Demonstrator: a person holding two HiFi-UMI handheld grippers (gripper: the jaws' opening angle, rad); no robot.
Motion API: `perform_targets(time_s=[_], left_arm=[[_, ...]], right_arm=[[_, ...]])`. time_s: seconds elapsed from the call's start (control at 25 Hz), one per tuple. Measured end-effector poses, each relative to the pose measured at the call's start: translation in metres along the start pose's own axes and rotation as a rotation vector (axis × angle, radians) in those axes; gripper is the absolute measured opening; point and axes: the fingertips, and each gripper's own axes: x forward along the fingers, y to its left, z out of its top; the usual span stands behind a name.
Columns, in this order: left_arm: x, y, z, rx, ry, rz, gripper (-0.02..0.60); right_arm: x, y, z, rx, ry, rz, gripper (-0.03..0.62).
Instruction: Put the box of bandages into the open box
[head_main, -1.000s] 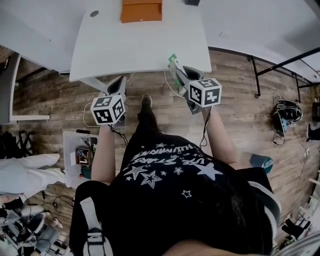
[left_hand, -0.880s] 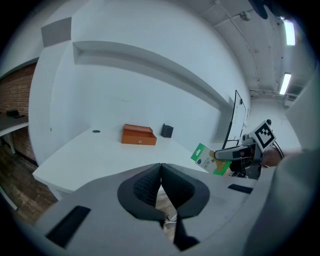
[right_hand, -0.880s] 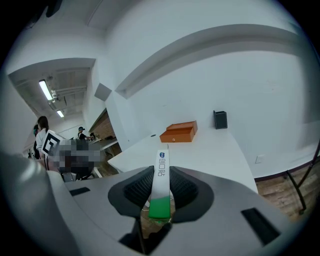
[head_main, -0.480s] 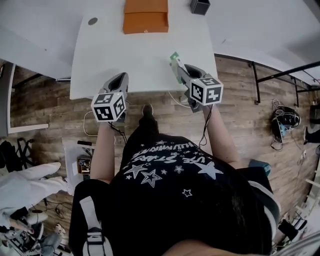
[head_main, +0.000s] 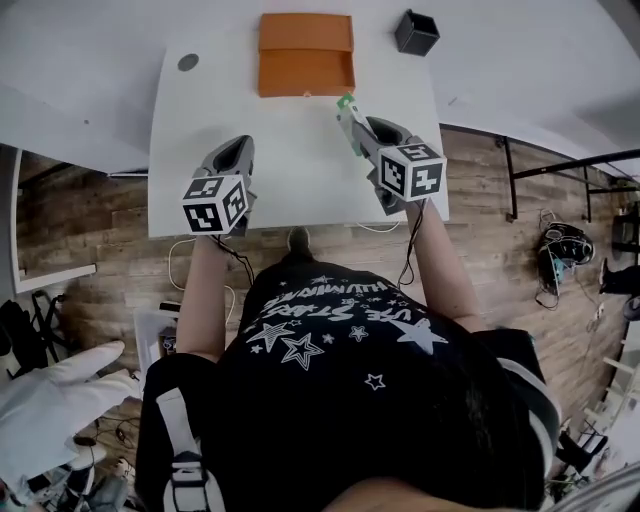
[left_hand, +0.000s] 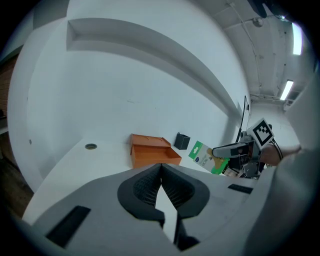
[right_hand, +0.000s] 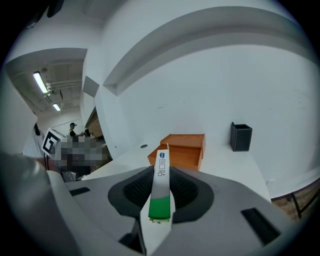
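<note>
The open orange box (head_main: 305, 55) sits at the far middle of the white table (head_main: 200, 130), its lid folded back. My right gripper (head_main: 352, 125) is shut on the green and white box of bandages (head_main: 346, 108), held on edge over the table, short of the orange box and slightly to its right. In the right gripper view the bandage box (right_hand: 161, 187) stands upright between the jaws, with the orange box (right_hand: 181, 148) straight beyond. My left gripper (head_main: 236, 152) hovers over the table's near left, shut on nothing. The left gripper view shows the orange box (left_hand: 152, 151) and the bandage box (left_hand: 204, 156).
A black square holder (head_main: 416, 32) stands at the table's far right corner. A round cable hole (head_main: 188, 62) lies at the far left. A white wall runs behind the table. Wooden floor, cables and a black frame (head_main: 560, 170) lie to the right.
The view and both grippers have moved forward over the table, toward the orange box. The bandage box has stayed in the right gripper throughout.
</note>
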Motion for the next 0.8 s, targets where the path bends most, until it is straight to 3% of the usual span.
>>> perform_targets(time_s=[0.36,0.8], left_arm=[[0.043,0.041,0.031,-0.004,-0.022,-0.029,0.02],[0.087,0.071,0.059,0.033,-0.042,-0.068,0.02]], right_arm=[[0.055,-0.015,0.041,-0.044,-0.008,-0.019,0.114],[0.121,-0.02,0.073,-0.176,0.014,0.029,0.114]])
